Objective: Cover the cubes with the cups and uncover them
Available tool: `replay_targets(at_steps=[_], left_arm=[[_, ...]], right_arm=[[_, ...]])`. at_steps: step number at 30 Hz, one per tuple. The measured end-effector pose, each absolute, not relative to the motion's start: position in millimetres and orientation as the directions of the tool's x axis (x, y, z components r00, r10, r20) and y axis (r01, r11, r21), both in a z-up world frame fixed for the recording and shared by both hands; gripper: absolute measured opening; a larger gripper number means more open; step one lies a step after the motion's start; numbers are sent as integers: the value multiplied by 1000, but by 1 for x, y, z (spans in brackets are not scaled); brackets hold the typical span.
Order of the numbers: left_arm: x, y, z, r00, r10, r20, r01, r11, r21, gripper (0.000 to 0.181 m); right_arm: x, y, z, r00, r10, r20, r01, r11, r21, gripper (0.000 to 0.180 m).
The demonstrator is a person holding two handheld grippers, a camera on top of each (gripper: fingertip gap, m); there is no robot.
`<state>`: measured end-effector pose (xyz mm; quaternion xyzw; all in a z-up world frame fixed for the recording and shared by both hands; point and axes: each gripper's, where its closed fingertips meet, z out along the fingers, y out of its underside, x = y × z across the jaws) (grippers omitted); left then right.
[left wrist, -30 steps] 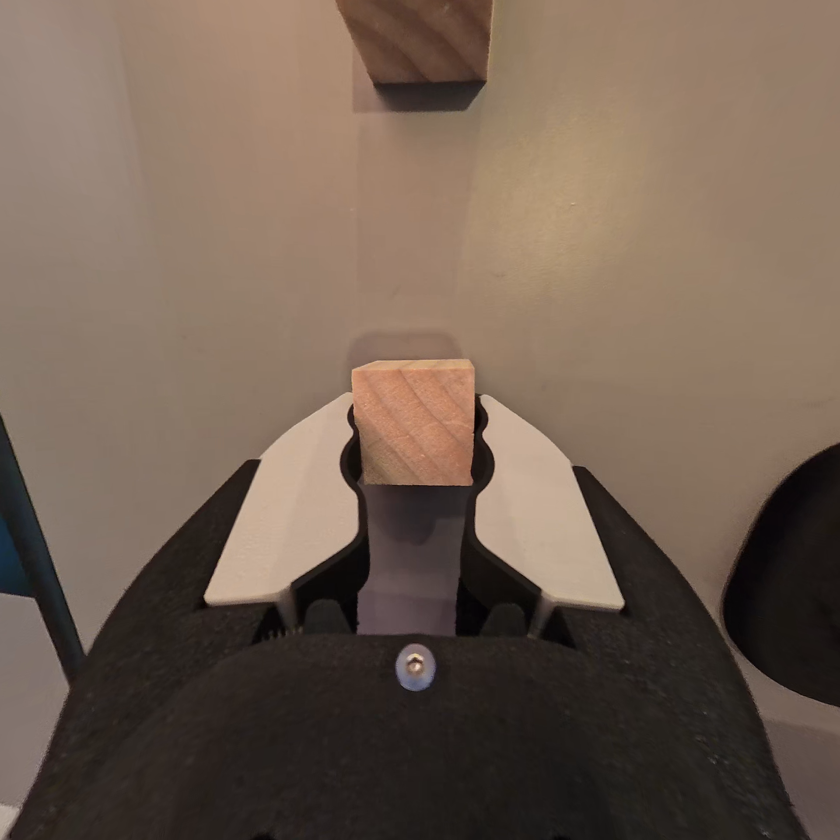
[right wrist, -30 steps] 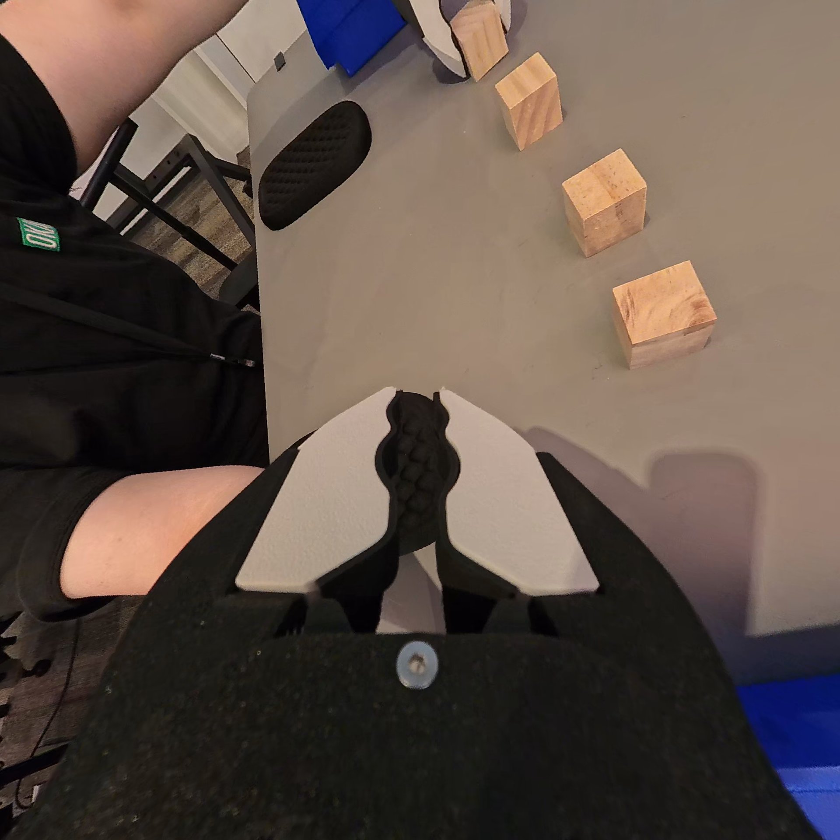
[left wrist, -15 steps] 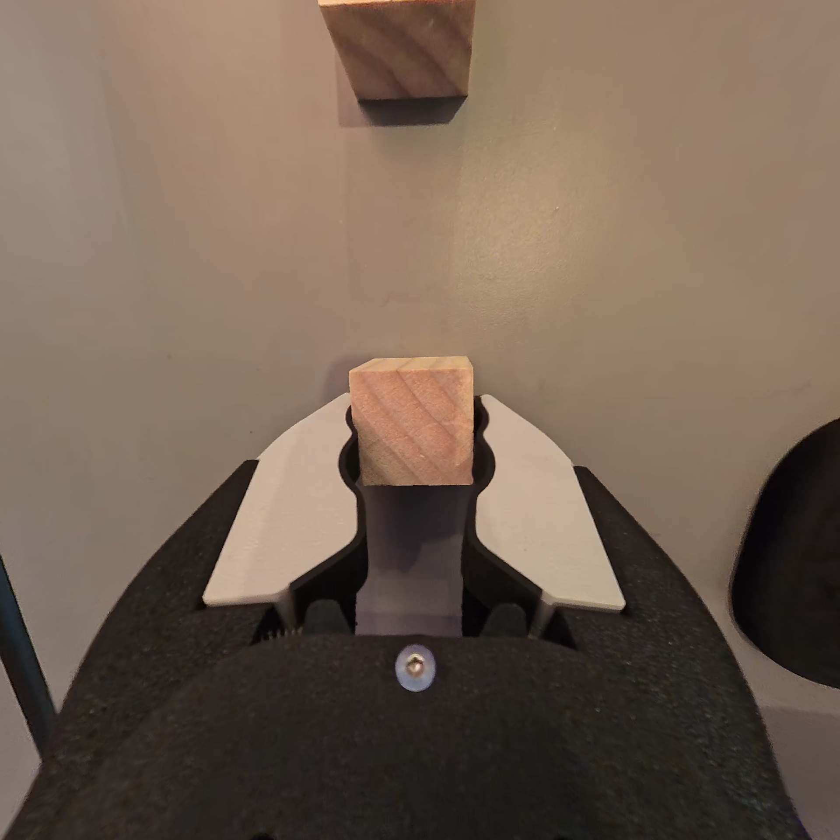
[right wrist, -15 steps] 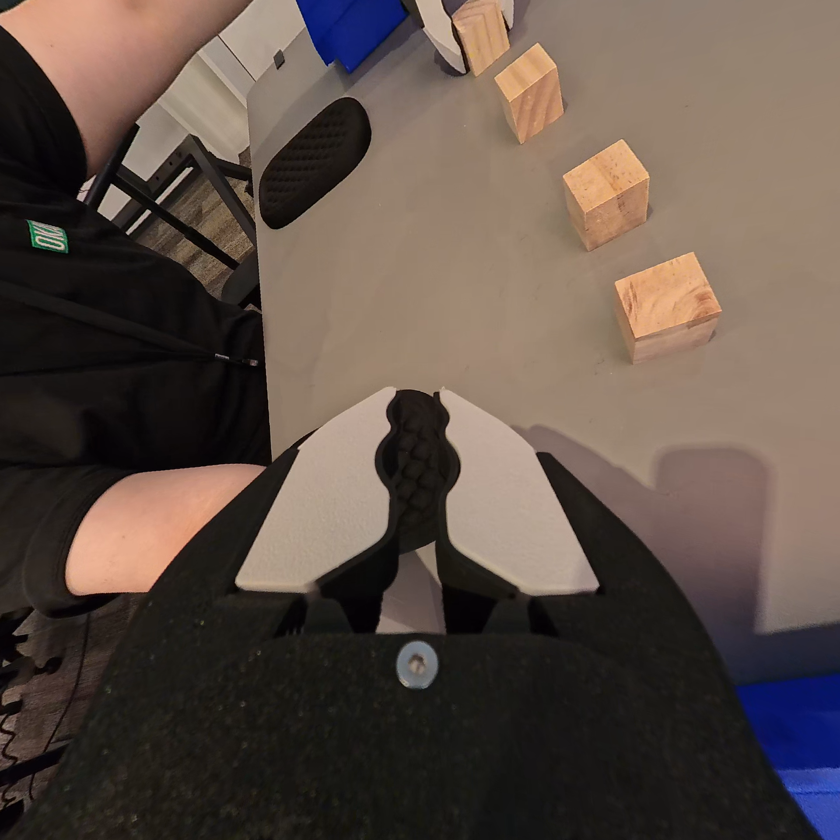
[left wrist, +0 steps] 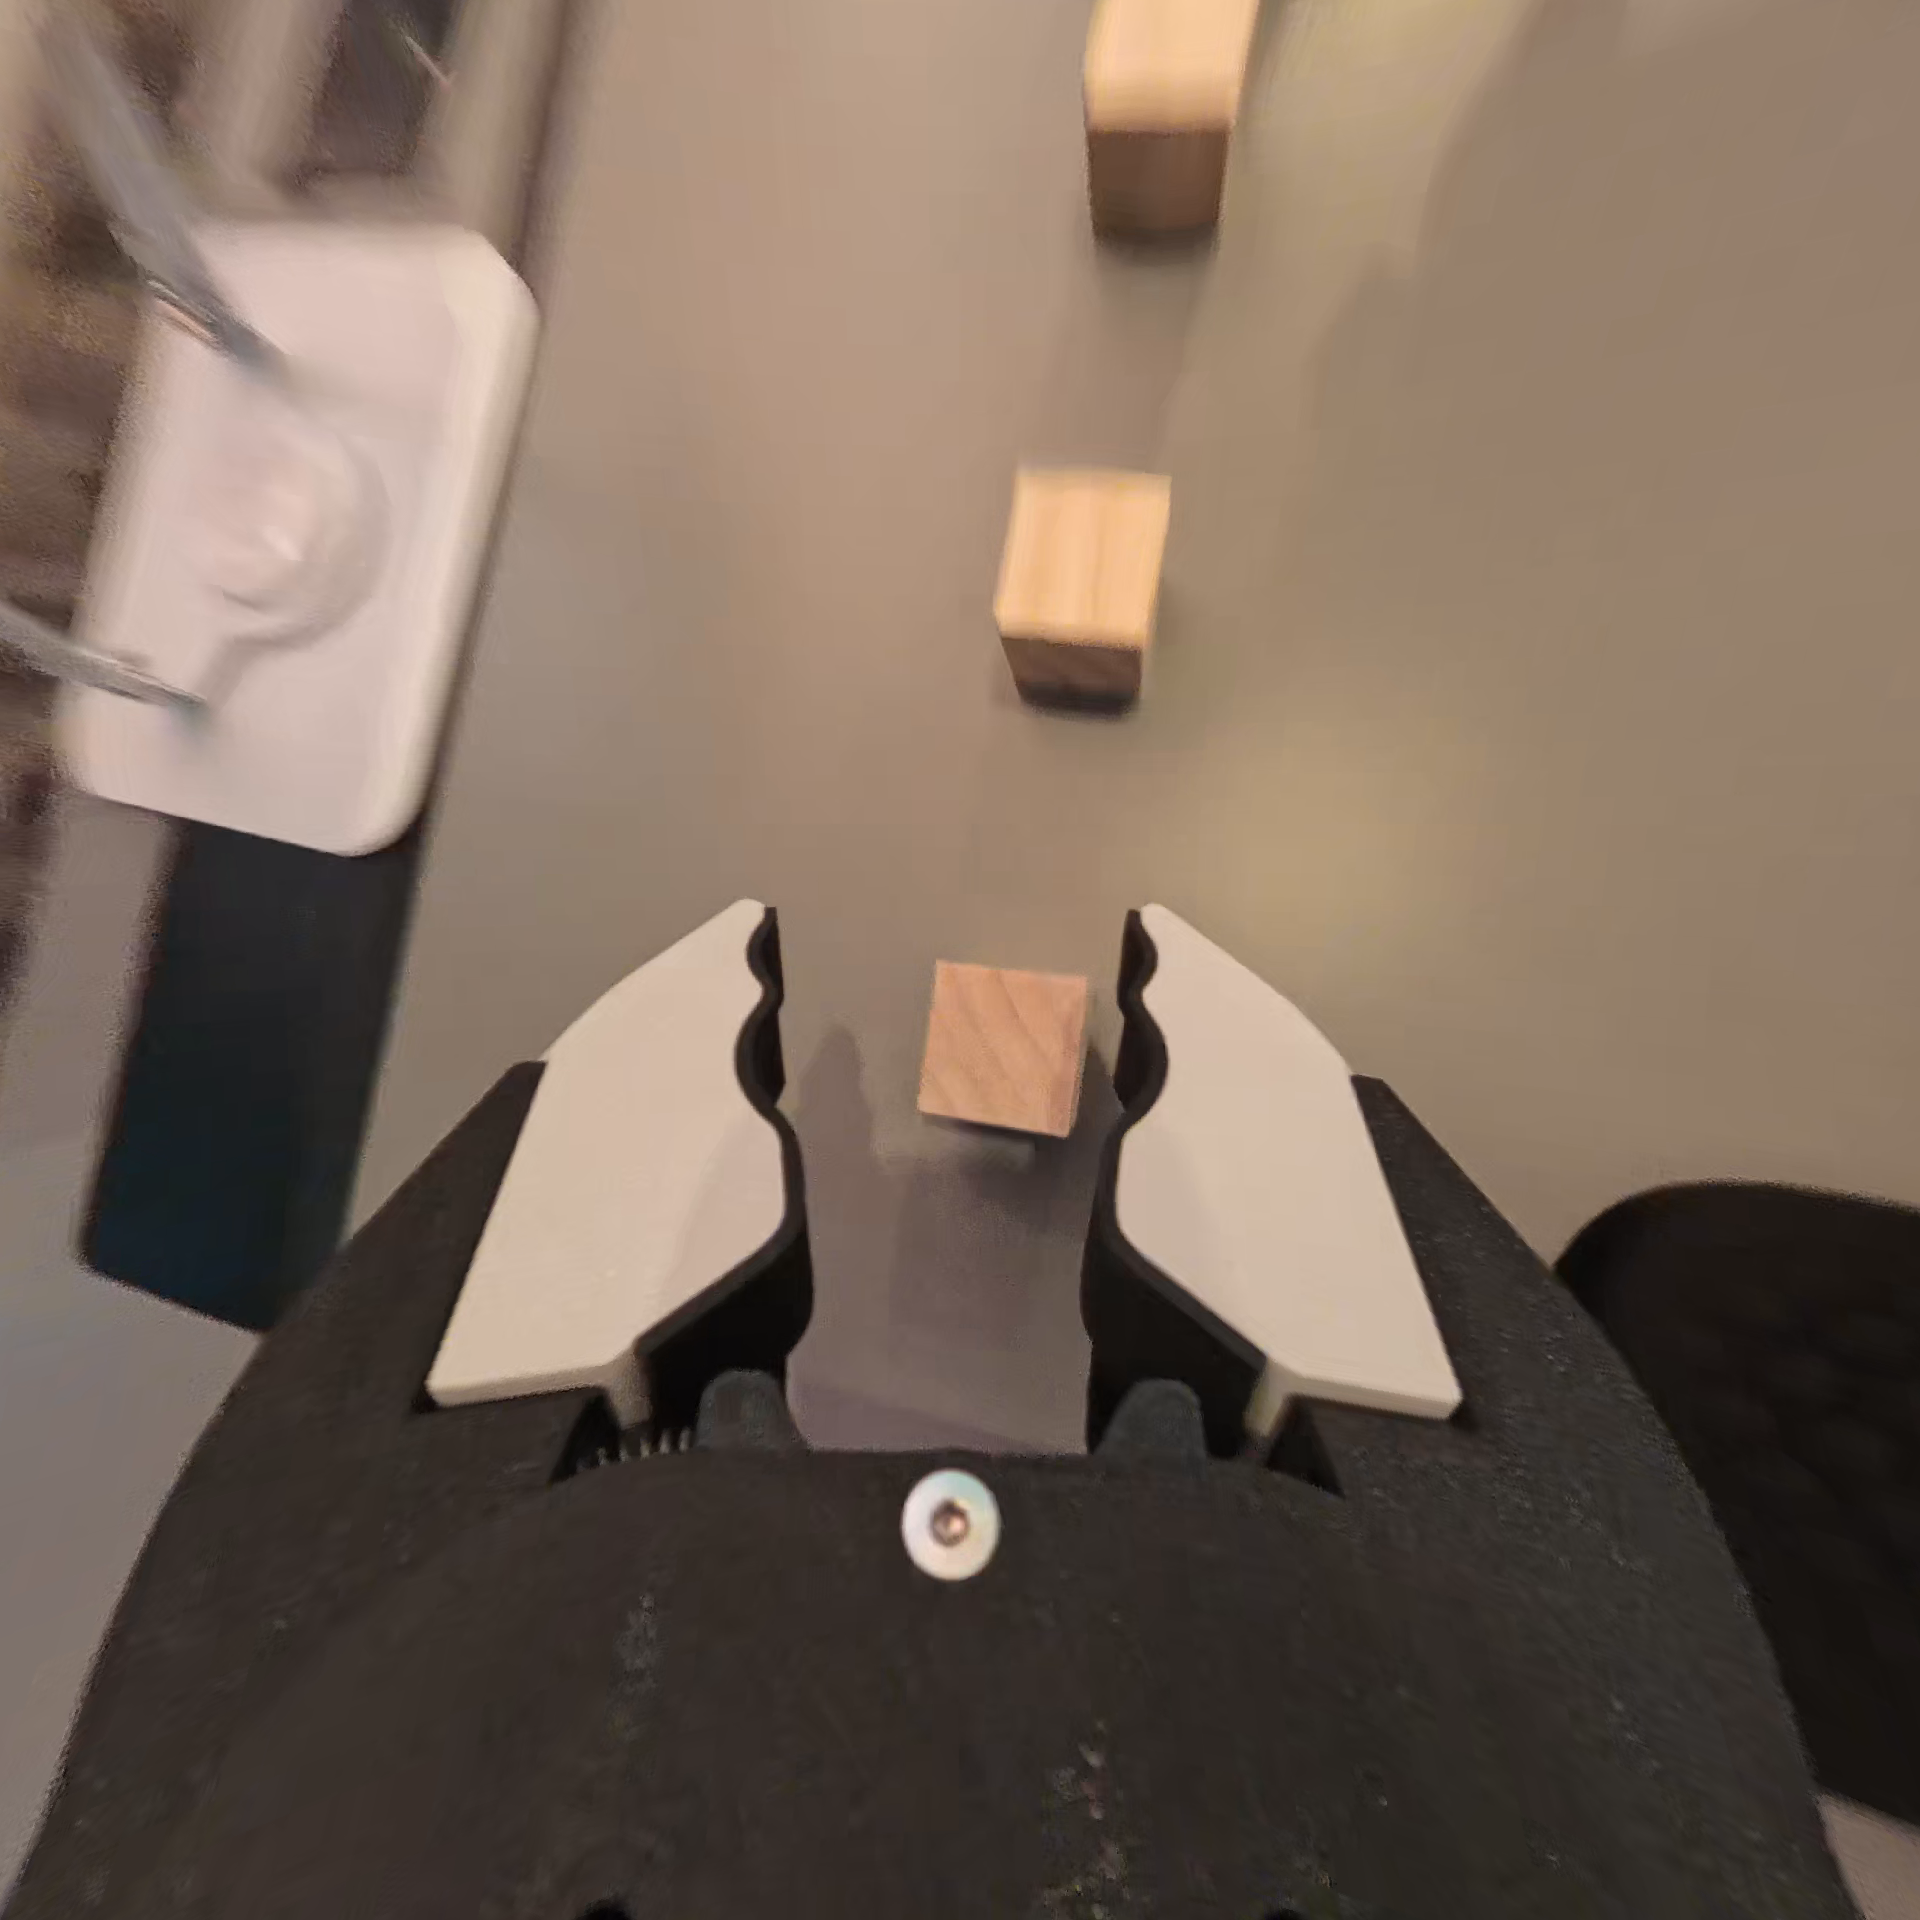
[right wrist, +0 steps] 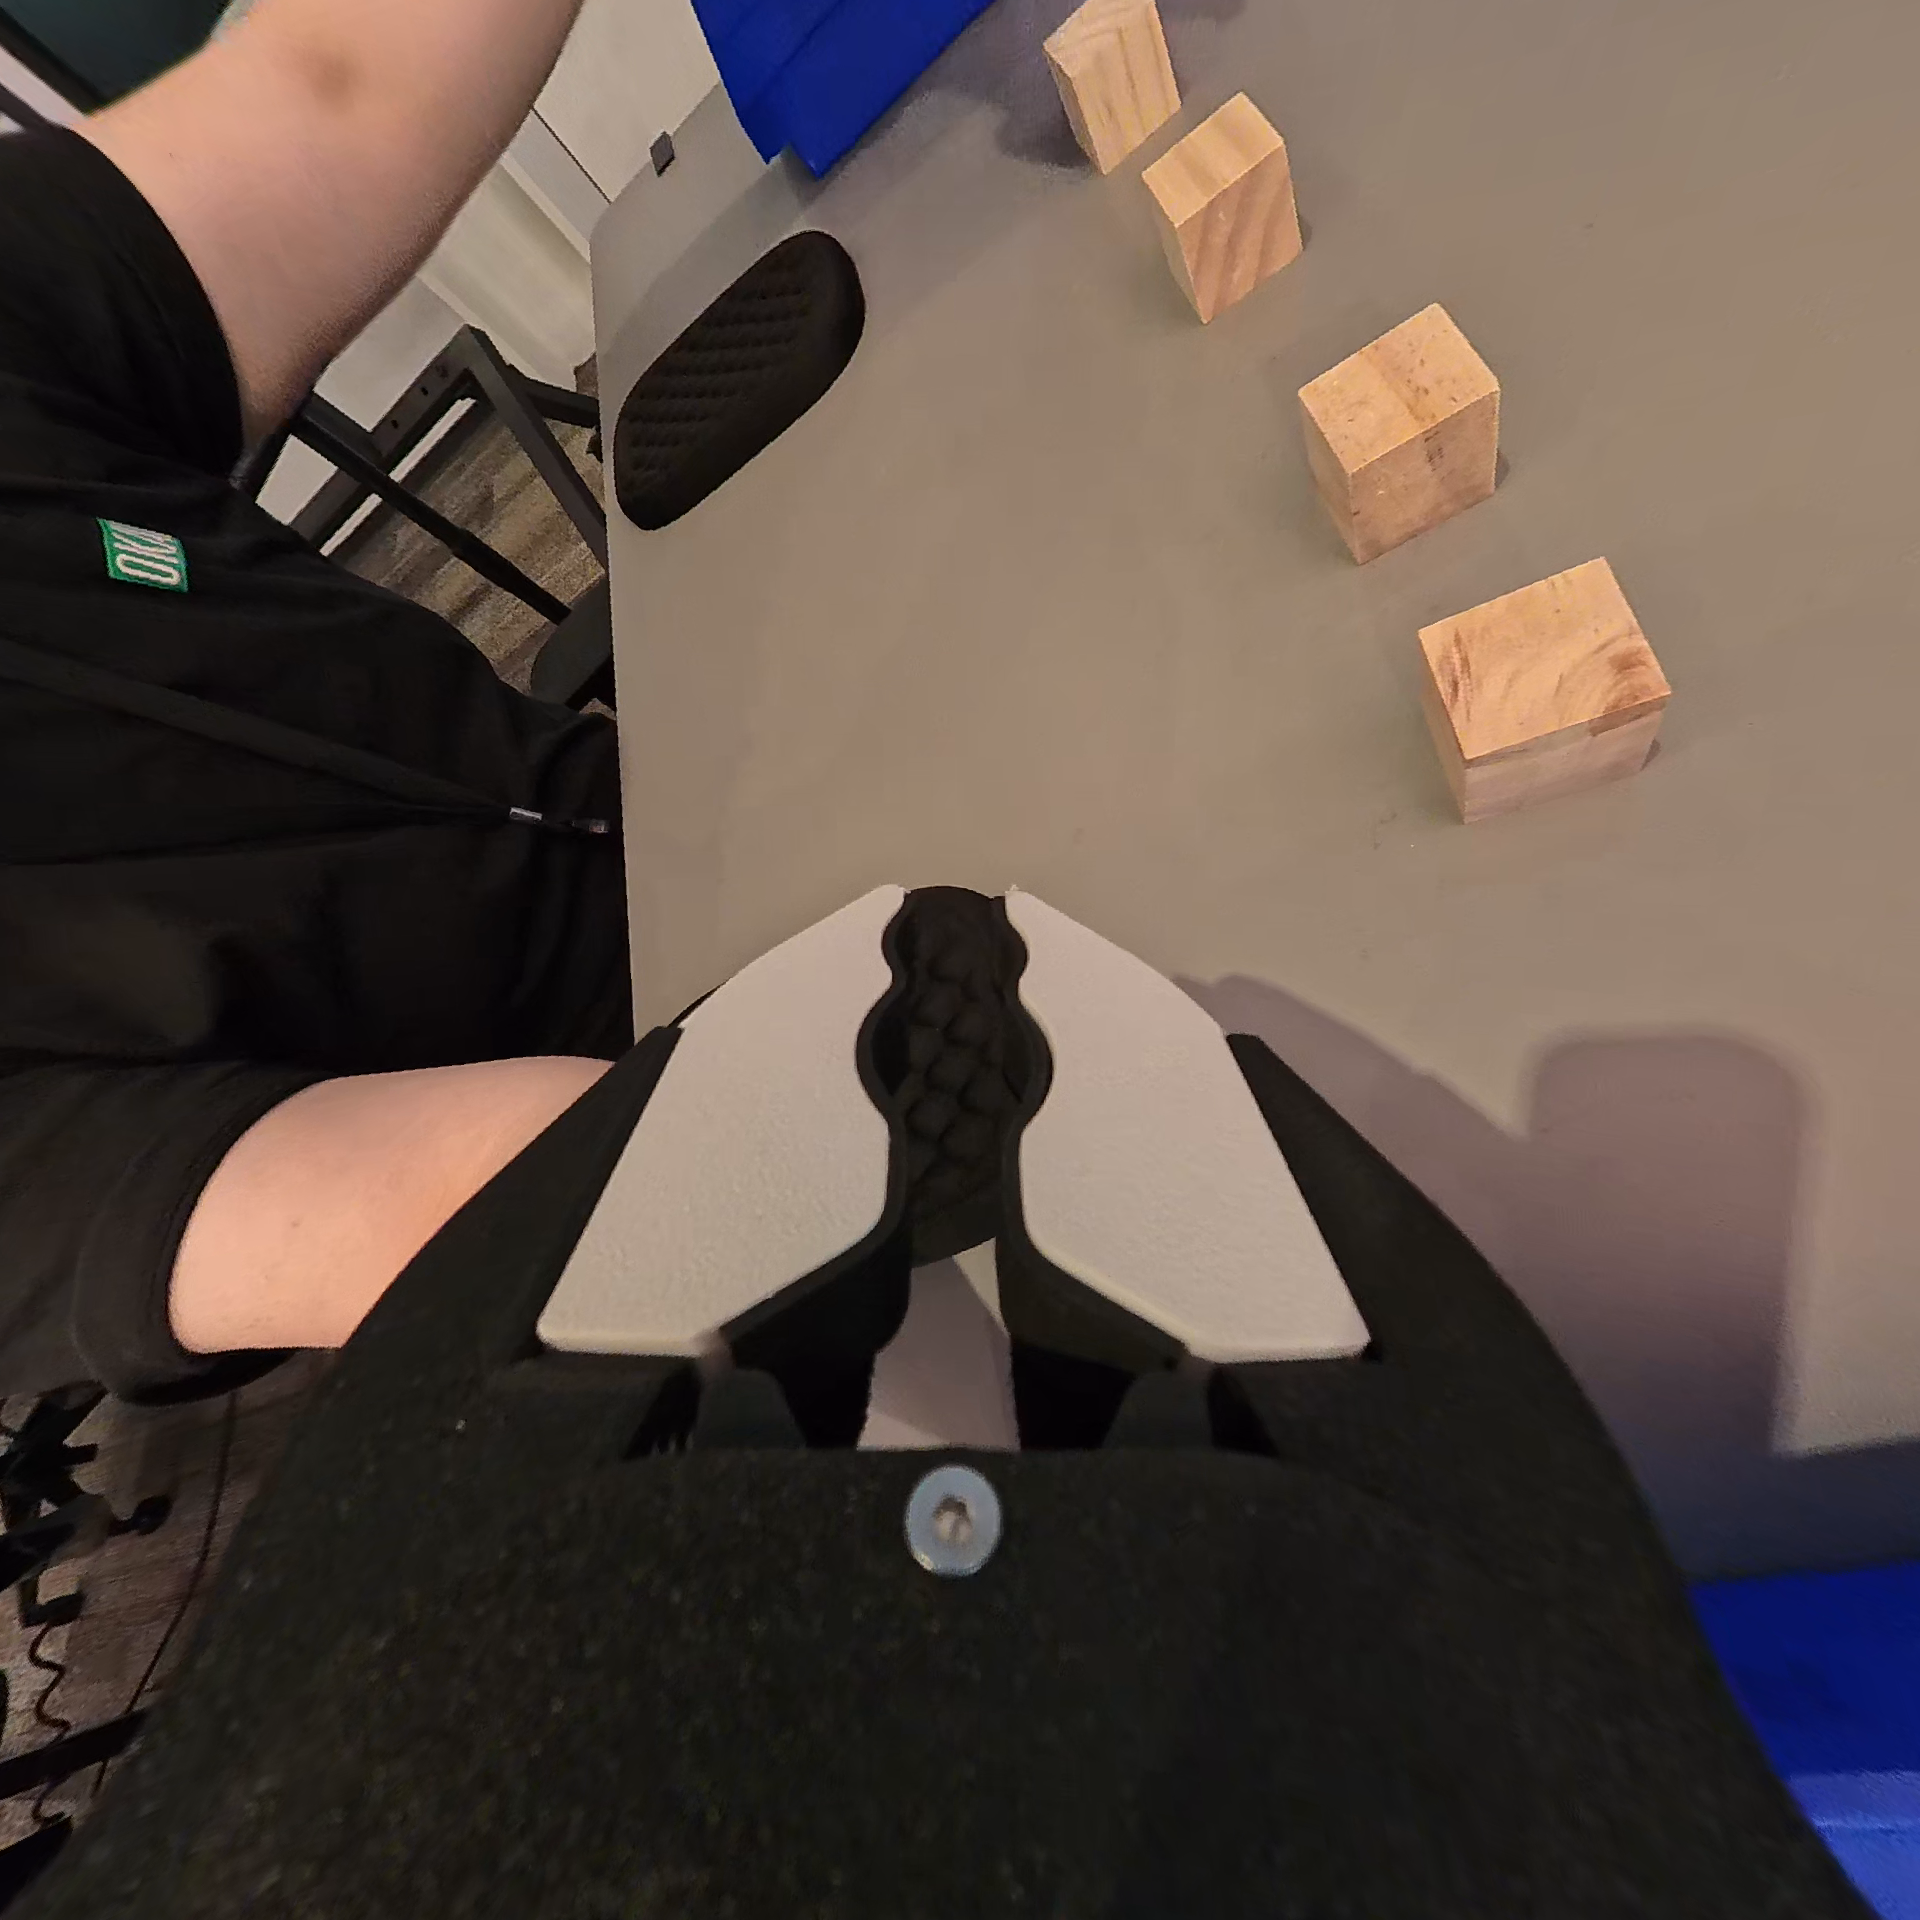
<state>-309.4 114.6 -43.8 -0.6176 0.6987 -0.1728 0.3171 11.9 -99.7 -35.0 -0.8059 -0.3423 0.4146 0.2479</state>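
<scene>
In the left wrist view my left gripper (left wrist: 948,920) is open and empty, above a wooden cube (left wrist: 1003,1049) that stands on the grey table (left wrist: 1507,727) between the fingers, nearer the right one. Two more cubes stand in a row beyond it, the middle cube (left wrist: 1081,582) and the far cube (left wrist: 1164,114). In the right wrist view my right gripper (right wrist: 951,894) is shut and empty over the table's near edge. Several cubes curve away at the right, the nearest (right wrist: 1543,686), then another (right wrist: 1403,426). No cup is in view.
A black oval pad (right wrist: 738,374) lies near the table's edge and also shows in the left wrist view (left wrist: 1766,1403). A blurred white box (left wrist: 281,520) and a dark blue object (left wrist: 239,1060) sit at the left. Blue items (right wrist: 821,73) lie beyond the cubes. A person's arm (right wrist: 364,1174) is close left.
My left gripper has opened and let go of the cube, then drawn up and back, so more cubes show. The right gripper has stayed shut and barely moved.
</scene>
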Motion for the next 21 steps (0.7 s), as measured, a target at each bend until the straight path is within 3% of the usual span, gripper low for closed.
replay_targets(at_steps=[4,8,11,14,18,21], left_arm=[[-336,114,67,184,-961,-206,-456,103,-884,59],[-402,129,117,369,-909,-196,-392,39,-919,36],[-462,152,114,501,-817,-286,-545,-41,-838,25],[-527,173,92,535,-720,-442,-742,-150,-653,16],[-574,176,50,527,-752,-396,-828,-347,-441,17],[-583,179,30,510,-773,-378,-850,-386,-357,18]], right_arm=[[11,-101,-31,412,772,-485,346,-624,-700,13],[8,-101,-30,404,780,-477,360,-615,-701,13],[7,-100,-31,404,778,-481,368,-620,-693,13],[7,-100,-32,412,771,-485,367,-628,-686,13],[8,-100,-33,418,767,-487,366,-632,-683,13],[8,-100,-34,423,762,-491,365,-639,-677,13]])
